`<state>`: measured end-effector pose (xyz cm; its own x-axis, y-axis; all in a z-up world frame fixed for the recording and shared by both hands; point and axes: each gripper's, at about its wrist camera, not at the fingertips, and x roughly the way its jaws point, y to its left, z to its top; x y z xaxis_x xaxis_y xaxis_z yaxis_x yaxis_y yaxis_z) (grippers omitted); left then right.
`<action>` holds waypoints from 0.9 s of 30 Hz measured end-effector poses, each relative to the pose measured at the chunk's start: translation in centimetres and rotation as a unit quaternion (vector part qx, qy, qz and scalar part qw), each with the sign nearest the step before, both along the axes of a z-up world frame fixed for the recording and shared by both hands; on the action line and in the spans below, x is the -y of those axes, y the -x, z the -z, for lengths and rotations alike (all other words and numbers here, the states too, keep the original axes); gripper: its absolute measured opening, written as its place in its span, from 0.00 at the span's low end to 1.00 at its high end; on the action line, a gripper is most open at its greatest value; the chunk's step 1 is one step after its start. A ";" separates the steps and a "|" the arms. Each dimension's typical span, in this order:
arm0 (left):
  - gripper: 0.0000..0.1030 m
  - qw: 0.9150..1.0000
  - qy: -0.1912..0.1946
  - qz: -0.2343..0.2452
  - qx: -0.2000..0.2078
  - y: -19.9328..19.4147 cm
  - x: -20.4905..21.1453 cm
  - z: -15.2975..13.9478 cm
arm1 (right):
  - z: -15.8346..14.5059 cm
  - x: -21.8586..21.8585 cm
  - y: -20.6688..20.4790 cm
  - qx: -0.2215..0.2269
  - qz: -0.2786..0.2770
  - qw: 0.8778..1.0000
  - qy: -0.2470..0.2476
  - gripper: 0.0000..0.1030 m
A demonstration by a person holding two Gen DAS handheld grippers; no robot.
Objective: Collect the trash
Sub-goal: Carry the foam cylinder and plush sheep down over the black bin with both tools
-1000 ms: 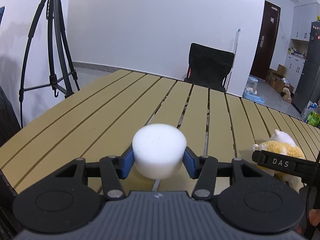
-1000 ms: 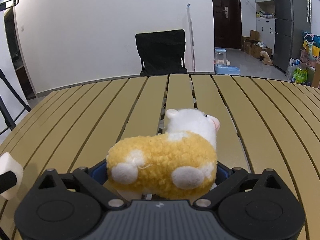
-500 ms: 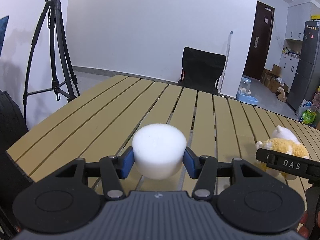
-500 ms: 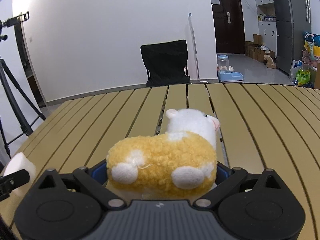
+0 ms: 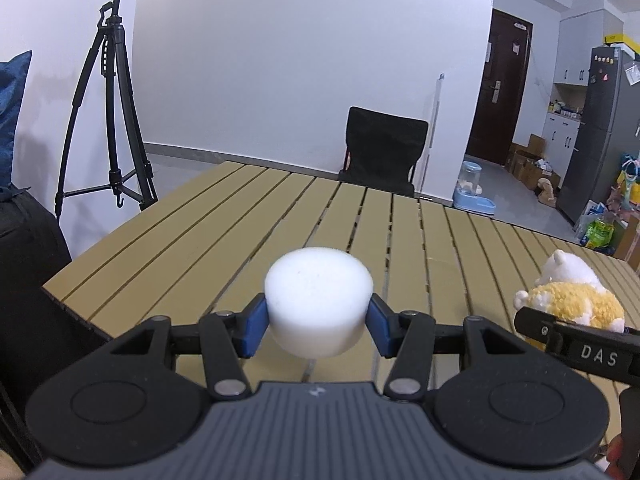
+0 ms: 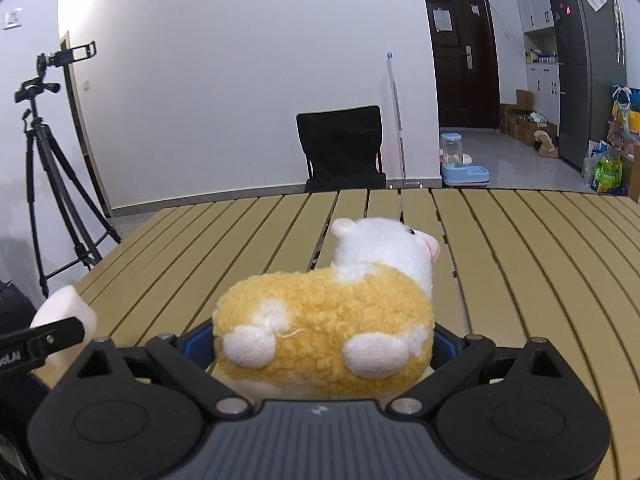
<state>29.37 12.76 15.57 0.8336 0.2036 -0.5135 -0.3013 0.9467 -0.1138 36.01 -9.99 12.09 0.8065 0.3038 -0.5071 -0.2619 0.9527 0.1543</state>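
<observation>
Left hand-held gripper (image 5: 318, 322) clamped on a white foam cylinder (image 5: 319, 306), blue pads pressing both sides, carried above the tan slatted bench (image 5: 240, 232). Right hand-held gripper (image 6: 324, 350) closed around a yellow-and-white plush sheep toy (image 6: 328, 320), likewise off the bench. Probably mid-carry, both items collected. No bin visible in either view; next calls for locating one and releasing over it.

Left gripper (image 5: 318, 322): black linkage arms, silver pivot screws, blue pads on the fingers (image 5: 253, 326). Dark grey ribbed housing with a small pale logo, flanked by two round black discs. Right gripper (image 6: 320, 344): same build. Its finger carries white "DAS" lettering in the left wrist view.
</observation>
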 end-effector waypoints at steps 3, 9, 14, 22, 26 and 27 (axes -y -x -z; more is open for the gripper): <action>0.52 1.000 0.001 0.006 0.000 1.5 0.9 -0.2 | -0.5 1.2 1.6 0.004 -0.001 1.000 -0.003 0.96; 0.52 1.000 -0.006 0.022 0.005 4.6 3.2 -0.8 | -1.1 3.7 4.9 0.009 0.002 1.000 -0.008 0.96; 0.52 0.999 -0.015 0.037 0.008 7.3 5.1 -0.8 | -1.0 5.5 8.0 0.013 0.000 1.000 -0.011 0.96; 0.52 0.998 -0.017 0.062 -0.002 11.0 7.4 0.3 | 0.2 7.9 12.9 0.015 0.002 1.000 -0.016 0.96; 0.52 0.997 -0.017 0.074 -0.006 12.7 8.6 1.1 | 1.1 8.9 14.7 0.012 0.002 1.000 -0.017 0.96; 0.52 0.997 -0.016 0.077 -0.008 13.2 8.9 1.3 | 1.3 9.1 15.1 0.011 0.003 1.000 -0.017 0.96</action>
<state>16.20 3.89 14.22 0.8475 0.0911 -0.5230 -0.1545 0.9848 -0.0788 20.94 -19.05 10.75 0.8191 0.3160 -0.4788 -0.2608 0.9485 0.1798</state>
